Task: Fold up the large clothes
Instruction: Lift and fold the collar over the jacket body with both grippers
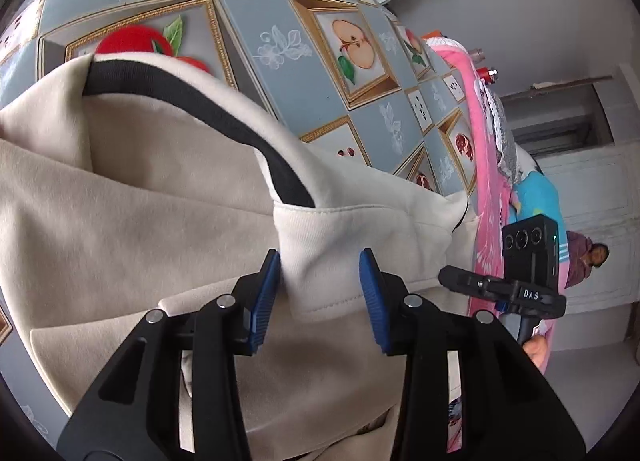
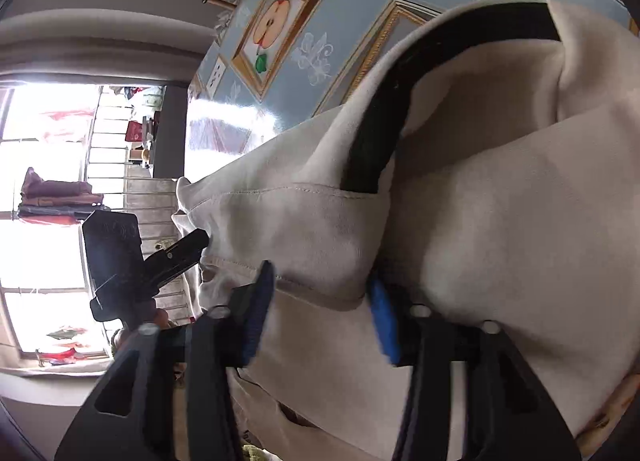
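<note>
A large cream garment [image 1: 160, 201] with a black neck lining [image 1: 240, 117] lies partly raised over the fruit-patterned table [image 1: 280, 1]. My left gripper [image 1: 319, 293] has its blue pads pressed on a thick fold at the stitched hem, beside the neck opening. In the right wrist view, my right gripper [image 2: 320, 309] is shut on the same cream garment [image 2: 500, 201] near the black lining [image 2: 384, 121]. The hem runs taut between the two grippers. Each gripper's black fingers [image 1: 452, 275] [image 2: 192, 243] show in the other's view, at the cloth's edge.
A pink cloth [image 1: 486, 181] and a blue garment [image 1: 536, 197] lie along the table's far side. A person [image 1: 588, 261] stands by a white door. A barred bright window [image 2: 52, 133] with stacked clothes [image 2: 56, 197] is on the other side.
</note>
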A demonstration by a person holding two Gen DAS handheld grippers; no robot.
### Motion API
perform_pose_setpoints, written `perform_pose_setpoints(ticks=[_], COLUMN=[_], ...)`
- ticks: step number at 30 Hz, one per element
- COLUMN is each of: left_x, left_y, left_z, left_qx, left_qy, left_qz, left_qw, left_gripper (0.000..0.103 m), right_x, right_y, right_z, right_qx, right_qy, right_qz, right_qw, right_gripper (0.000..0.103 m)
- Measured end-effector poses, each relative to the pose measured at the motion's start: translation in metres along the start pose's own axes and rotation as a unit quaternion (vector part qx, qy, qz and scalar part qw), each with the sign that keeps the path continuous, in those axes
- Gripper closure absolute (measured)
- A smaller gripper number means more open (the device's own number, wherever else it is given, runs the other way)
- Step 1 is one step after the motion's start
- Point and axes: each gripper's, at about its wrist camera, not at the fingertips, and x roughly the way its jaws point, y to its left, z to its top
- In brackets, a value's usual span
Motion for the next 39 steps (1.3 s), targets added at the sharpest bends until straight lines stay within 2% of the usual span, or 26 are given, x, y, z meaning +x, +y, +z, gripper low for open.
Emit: perform_pose_setpoints(ticks=[3, 5, 6, 10, 14, 16, 19, 22, 23, 25, 27, 29, 32, 34, 36, 39], left_x=[0.004, 0.004, 0.006, 0.017, 0.028, 0.029, 0.028, 0.028, 0.028, 0.029, 0.029, 0.027, 0.028, 0.029, 0.030, 0.029], left_y=[-0.013, -0.022, -0.031, -0.048, -0.058, -0.060, -0.059, -0.059, -0.059, -0.058, -0.056, -0.054, -0.055, -0.056, -0.056, -0.056], left_z=[0.000, 0.002, 0.003, 0.013, 0.018, 0.015, 0.005, -0.007, -0.008, -0.004, -0.003, -0.003, -0.004, -0.002, -0.002, -0.001], left_qx=[0.046, 0.084, 0.116, 0.189, 0.248, 0.272, 0.295, 0.322, 0.323, 0.313, 0.307, 0.309, 0.311, 0.313, 0.313, 0.304], left_qy=[-0.009, -0.023, -0.035, -0.056, -0.069, -0.069, -0.053, -0.048, -0.048, -0.046, -0.043, -0.042, -0.040, -0.038, -0.038, -0.042], left_qz=[0.028, 0.052, 0.076, 0.146, 0.196, 0.209, 0.213, 0.218, 0.218, 0.211, 0.203, 0.198, 0.197, 0.198, 0.198, 0.197], left_qw=[0.9985, 0.9948, 0.9898, 0.9696, 0.9462, 0.9367, 0.9301, 0.9202, 0.9198, 0.9250, 0.9290, 0.9292, 0.9288, 0.9279, 0.9282, 0.9311], left_gripper=[0.088, 0.094, 0.095, 0.096, 0.096, 0.096, 0.096, 0.096, 0.096, 0.096, 0.096, 0.096, 0.096, 0.096, 0.096, 0.094], right_x=[0.002, 0.000, -0.002, 0.001, 0.012, 0.016, 0.014, 0.010, 0.009, 0.007, 0.001, -0.018, -0.054, -0.061, -0.051, -0.010], right_y=[0.008, 0.018, 0.024, 0.047, 0.052, 0.056, 0.054, 0.047, 0.045, 0.042, 0.041, 0.041, 0.057, 0.076, 0.095, 0.119], right_z=[0.000, 0.005, 0.009, 0.032, 0.047, 0.047, 0.034, 0.023, 0.020, 0.019, 0.015, 0.006, -0.009, -0.012, -0.010, -0.007], right_qx=[-0.026, -0.049, -0.065, -0.131, -0.170, -0.199, -0.241, -0.259, -0.257, -0.245, -0.233, -0.220, -0.223, -0.239, -0.263, -0.300], right_qy=[-0.007, -0.019, -0.029, -0.064, -0.075, -0.076, -0.066, -0.062, -0.062, -0.061, -0.059, -0.087, -0.168, -0.192, -0.188, -0.157], right_qz=[-0.025, -0.040, -0.056, -0.139, -0.190, -0.201, -0.202, -0.190, -0.187, -0.183, -0.182, -0.192, -0.210, -0.194, -0.172, -0.150], right_qw=[0.999, 0.998, 0.996, 0.980, 0.964, 0.956, 0.947, 0.945, 0.946, 0.950, 0.953, 0.952, 0.937, 0.932, 0.931, 0.929], right_gripper=[0.084, 0.088, 0.088, 0.089, 0.090, 0.090, 0.090, 0.090, 0.090, 0.089, 0.079, 0.070, 0.069, 0.069, 0.069, 0.069])
